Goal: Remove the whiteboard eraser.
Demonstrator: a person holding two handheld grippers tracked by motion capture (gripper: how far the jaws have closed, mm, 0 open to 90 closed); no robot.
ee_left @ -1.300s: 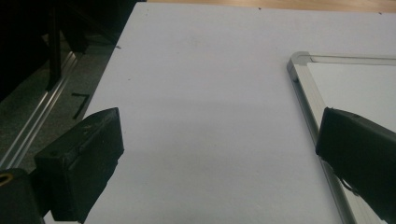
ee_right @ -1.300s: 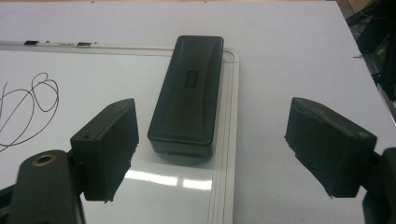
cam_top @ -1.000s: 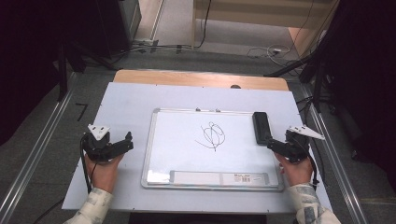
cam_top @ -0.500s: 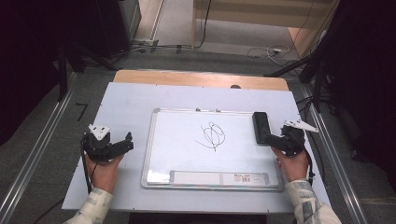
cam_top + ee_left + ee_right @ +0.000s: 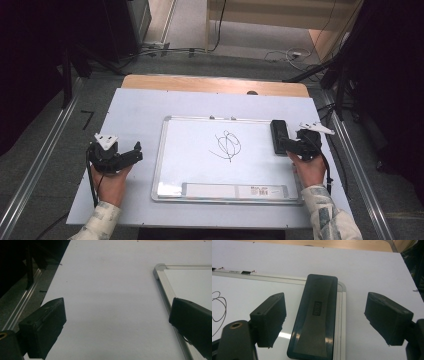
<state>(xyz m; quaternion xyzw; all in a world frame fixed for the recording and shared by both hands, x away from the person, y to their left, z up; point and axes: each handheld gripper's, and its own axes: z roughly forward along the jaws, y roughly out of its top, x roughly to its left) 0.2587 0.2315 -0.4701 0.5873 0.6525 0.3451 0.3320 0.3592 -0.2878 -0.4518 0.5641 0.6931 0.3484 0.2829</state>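
Observation:
A framed whiteboard (image 5: 200,160) lies flat mid-table with a black scribble (image 5: 227,145) on it. A black eraser (image 5: 278,136) rests on the board's upper right corner. My right gripper (image 5: 284,145) points left at the eraser's near end. In the right gripper view the eraser (image 5: 317,315) lies between the wide-apart jaws of the right gripper (image 5: 325,302), which is open and not touching it. My left gripper (image 5: 136,152) is held off the board's left side. It is open over bare table (image 5: 112,302), and the left gripper (image 5: 117,307) has the board's corner (image 5: 160,267) ahead.
A white sheet (image 5: 140,110) covers the table, with a wooden strip (image 5: 200,82) along the far edge. Metal rails (image 5: 45,150) run down both sides. A label strip (image 5: 235,190) lies along the board's near edge. Cables trail on the floor (image 5: 200,50) behind.
My right gripper has moved forward and left, so its jaws now stand on either side of the eraser. The left gripper has stayed put.

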